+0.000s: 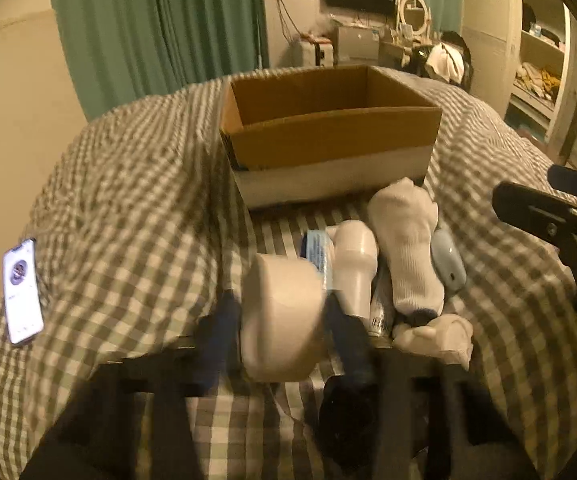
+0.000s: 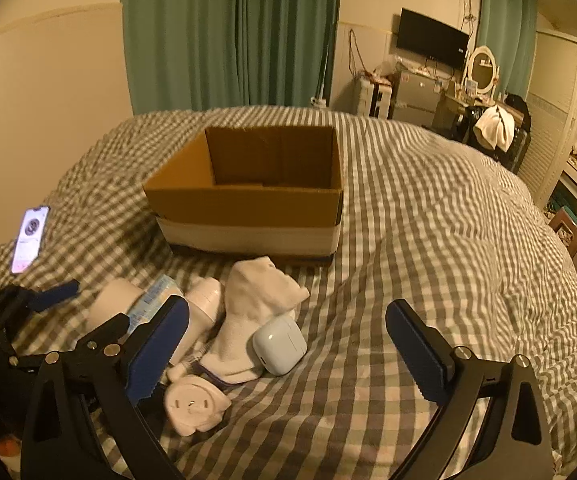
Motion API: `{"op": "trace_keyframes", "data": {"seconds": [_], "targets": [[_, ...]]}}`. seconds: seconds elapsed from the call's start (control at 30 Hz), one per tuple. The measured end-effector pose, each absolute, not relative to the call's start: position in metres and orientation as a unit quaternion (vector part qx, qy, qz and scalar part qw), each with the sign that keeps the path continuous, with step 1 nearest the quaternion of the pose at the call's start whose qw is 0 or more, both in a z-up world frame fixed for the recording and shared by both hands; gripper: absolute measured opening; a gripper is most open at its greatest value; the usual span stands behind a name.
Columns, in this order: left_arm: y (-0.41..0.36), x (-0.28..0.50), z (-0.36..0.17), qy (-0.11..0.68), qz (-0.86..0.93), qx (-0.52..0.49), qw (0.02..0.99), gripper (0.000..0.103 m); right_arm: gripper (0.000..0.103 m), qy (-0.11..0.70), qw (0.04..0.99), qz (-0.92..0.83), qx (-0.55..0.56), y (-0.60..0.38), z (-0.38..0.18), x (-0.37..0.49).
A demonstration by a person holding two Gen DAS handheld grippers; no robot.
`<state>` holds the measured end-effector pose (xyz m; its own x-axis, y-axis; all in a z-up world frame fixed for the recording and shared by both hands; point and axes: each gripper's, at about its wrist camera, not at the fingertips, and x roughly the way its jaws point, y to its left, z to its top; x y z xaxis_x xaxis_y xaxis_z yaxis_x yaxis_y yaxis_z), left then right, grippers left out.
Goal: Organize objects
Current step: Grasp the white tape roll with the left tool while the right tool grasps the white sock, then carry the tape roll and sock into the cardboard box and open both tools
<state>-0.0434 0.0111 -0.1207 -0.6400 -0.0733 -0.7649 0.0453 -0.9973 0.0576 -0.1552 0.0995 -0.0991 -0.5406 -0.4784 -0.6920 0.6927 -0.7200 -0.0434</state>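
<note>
Several items crowd before cardboard box (image 2: 248, 200); left hand-held gripper (image 1: 284, 320) clamps tape roll (image 1: 282, 320), right (image 2: 288, 344) spread.

Home bedroom, checked bed (image 2: 428, 216), curtains (image 2: 228, 32), vanity mirror (image 2: 481, 70)

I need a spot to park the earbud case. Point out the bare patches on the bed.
The checked bedspread lies bare right of the cardboard box and right of the earbud case. Another open strip runs between the phone and the box. It is crowded around the socks and tape roll.
</note>
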Motion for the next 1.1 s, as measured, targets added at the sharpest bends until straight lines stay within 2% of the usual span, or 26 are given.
{"op": "trace_keyframes", "data": {"seconds": [0.2, 0.4, 0.47, 0.57, 0.6, 0.67, 0.73, 0.83, 1.1], "targets": [[-0.006, -0.046, -0.098, -0.006, -0.918, 0.393, 0.046, 0.029, 0.099, 0.179, 0.342, -0.846, 0.368, 0.075, -0.120, -0.176], [-0.025, -0.062, -0.084, -0.010, -0.925, 0.373, 0.069, 0.029, 0.092, 0.198, 0.349, -0.817, 0.415, 0.036, -0.148, -0.205], [-0.030, -0.070, -0.086, -0.007, -0.923, 0.378, 0.070, 0.029, 0.088, 0.207, 0.349, -0.807, 0.430, 0.026, -0.157, -0.212], [-0.037, -0.080, -0.095, -0.001, -0.919, 0.389, 0.068, 0.029, 0.075, 0.217, 0.350, -0.790, 0.455, 0.015, -0.175, -0.219], [-0.037, -0.083, -0.098, 0.001, -0.917, 0.394, 0.066, 0.029, 0.064, 0.219, 0.351, -0.785, 0.462, 0.014, -0.180, -0.220], [-0.038, -0.085, -0.101, 0.007, -0.915, 0.399, 0.065, 0.029, 0.055, 0.220, 0.349, -0.783, 0.465, 0.014, -0.185, -0.221], [-0.038, -0.084, -0.102, 0.010, -0.915, 0.400, 0.060, 0.029, 0.049, 0.216, 0.356, -0.783, 0.462, 0.018, -0.183, -0.219], [-0.038, -0.079, -0.097, 0.014, -0.918, 0.394, 0.055, 0.029, 0.045, 0.203, 0.362, -0.793, 0.446, 0.028, -0.173, -0.213], [-0.033, -0.075, -0.052, 0.016, -0.934, 0.355, 0.042, 0.029, 0.043, 0.175, 0.392, -0.825, 0.366, 0.048, -0.100, -0.188]]}}
